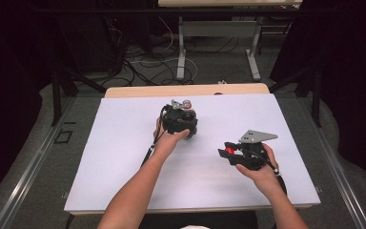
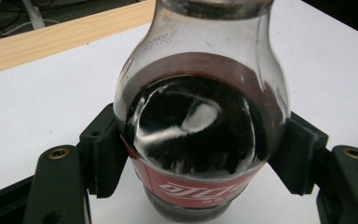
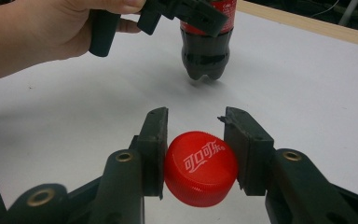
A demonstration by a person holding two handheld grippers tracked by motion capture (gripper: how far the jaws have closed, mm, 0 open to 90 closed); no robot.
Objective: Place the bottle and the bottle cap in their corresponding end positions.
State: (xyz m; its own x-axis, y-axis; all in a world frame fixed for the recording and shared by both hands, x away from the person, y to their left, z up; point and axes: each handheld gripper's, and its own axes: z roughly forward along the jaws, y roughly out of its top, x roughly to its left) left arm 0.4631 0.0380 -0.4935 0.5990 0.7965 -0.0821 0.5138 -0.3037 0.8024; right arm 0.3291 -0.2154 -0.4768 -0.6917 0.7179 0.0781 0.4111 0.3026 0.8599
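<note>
A clear cola bottle (image 2: 200, 121) with dark drink and a red label sits upright between the pads of my left gripper (image 2: 204, 156), which is shut on its body. In the high view this gripper (image 1: 180, 120) holds the uncapped bottle (image 1: 187, 104) at the table's far middle. The right gripper view shows the bottle's lower half (image 3: 205, 51) at or just above the white surface, with the left gripper (image 3: 182, 14) and hand around it. My right gripper (image 3: 198, 140) is shut on a red screw cap (image 3: 200, 168) with white lettering. It is at the right front in the high view (image 1: 226, 152).
A white sheet (image 1: 124, 157) covers the table, with a wooden strip (image 1: 147, 90) along its far edge. Beyond it are cables and the legs of another table (image 1: 181, 52) on the floor. Open surface lies to the left and in front of both grippers.
</note>
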